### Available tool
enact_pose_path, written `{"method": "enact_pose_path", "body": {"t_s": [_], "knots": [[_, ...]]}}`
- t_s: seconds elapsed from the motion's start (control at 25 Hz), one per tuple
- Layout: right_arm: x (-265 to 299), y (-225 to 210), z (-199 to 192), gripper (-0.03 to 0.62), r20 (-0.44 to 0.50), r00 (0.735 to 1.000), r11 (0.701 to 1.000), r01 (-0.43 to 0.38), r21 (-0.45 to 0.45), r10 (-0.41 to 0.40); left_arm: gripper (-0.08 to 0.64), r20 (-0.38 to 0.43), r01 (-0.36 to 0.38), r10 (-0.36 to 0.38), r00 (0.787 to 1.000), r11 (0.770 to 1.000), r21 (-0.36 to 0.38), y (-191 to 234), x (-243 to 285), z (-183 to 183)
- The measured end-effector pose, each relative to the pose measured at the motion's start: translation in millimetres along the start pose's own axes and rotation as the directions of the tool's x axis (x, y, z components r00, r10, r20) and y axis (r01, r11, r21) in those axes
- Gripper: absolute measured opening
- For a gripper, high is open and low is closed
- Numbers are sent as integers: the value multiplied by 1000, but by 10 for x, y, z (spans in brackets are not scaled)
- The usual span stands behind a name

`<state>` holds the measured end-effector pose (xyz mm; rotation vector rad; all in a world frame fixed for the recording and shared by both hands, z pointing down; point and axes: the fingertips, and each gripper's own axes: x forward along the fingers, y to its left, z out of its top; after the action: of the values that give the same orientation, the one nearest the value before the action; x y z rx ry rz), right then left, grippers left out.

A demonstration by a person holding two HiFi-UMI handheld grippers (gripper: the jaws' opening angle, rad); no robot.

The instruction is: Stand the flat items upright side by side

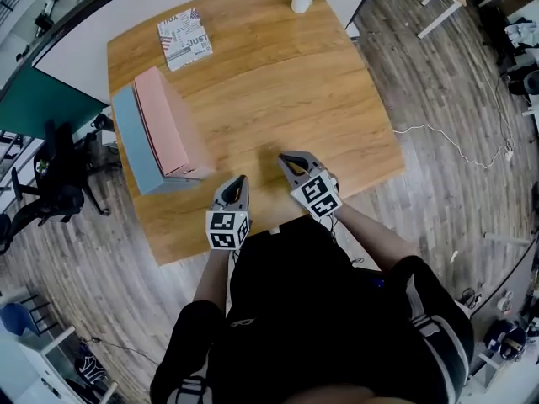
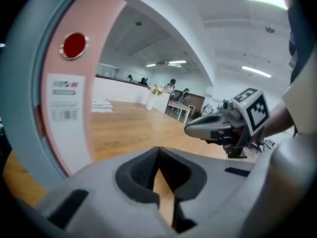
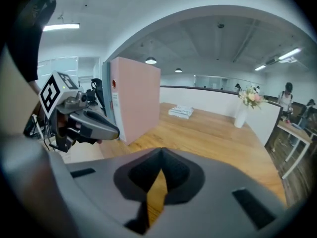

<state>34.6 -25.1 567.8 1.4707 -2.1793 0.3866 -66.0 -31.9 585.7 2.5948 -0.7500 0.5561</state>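
On the brown wooden table (image 1: 278,82), a flat pink box (image 1: 168,124) and a flat blue box (image 1: 135,154) stand together. The left claw (image 1: 240,178) and the right claw (image 1: 285,157) are closed and empty.

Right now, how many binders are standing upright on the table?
2. The pink binder and the blue binder stand side by side at the table's left edge, blue outermost. None seems hidden.

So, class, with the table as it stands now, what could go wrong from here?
1. The pink binder and blue binder stand right at the table's left edge; a nudge could tip them off.
2. The printed booklet lies flat at the far corner; being thin, it may slide instead of lifting.
3. The left gripper and right gripper have shut, empty jaws; they would only shove it.
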Motion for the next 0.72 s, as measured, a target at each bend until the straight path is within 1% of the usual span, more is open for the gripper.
{"method": "enact_pose_path", "body": {"t_s": [0.08, 0.16, 0.24, 0.28, 0.36, 0.44, 0.52, 0.6, 0.64, 0.72], "knots": [[-35, -207, 97, 6, 35, 998, 998, 59, 6, -59, -2, 47, 25, -25, 999, 1000, 5, -36, 242, 297], [-126, -365, 233, 6, 85, 990, 994, 108, 19, -109, -3, 97, 33, -32, 995, 999, -3, -99, 372, 601], [-298, -531, 424, 6, 150, 975, 987, 160, 29, -163, -3, 154, 21, -21, 988, 1000, 7, -195, 438, 953], [-404, -640, 556, 5, 190, 962, 981, 193, 31, -196, -3, 190, 10, -14, 982, 1000, 25, -243, 469, 1170], [-642, -879, 887, 6, 278, 922, 963, 269, 37, -268, -3, 267, -18, -3, 964, 997, 74, -333, 504, 1657], [-902, -1109, 1252, 5, 364, 868, 938, 345, 47, -337, -3, 346, -45, 0, 938, 991, 123, -433, 477, 2142], [-1166, -1317, 1576, 5, 434, 810, 910, 409, 66, -395, -3, 418, -70, -3, 909, 985, 158, -551, 392, 2545], [-1425, -1482, 1814, 5, 485, 757, 888, 447, 104, -438, -3, 465, -100, 3, 885, 978, 183, -675, 287, 2813], [-1543, -1540, 1900, 5, 504, 735, 880, 458, 124, -453, -3, 478, -115, 8, 878, 974, 195, -735, 240, 2894], [-1727, -1601, 2015, 5, 530, 704, 870, 468, 154, -473, -3, 495, -134, 10, 869, 967, 215, -843, 162, 2984]]}}
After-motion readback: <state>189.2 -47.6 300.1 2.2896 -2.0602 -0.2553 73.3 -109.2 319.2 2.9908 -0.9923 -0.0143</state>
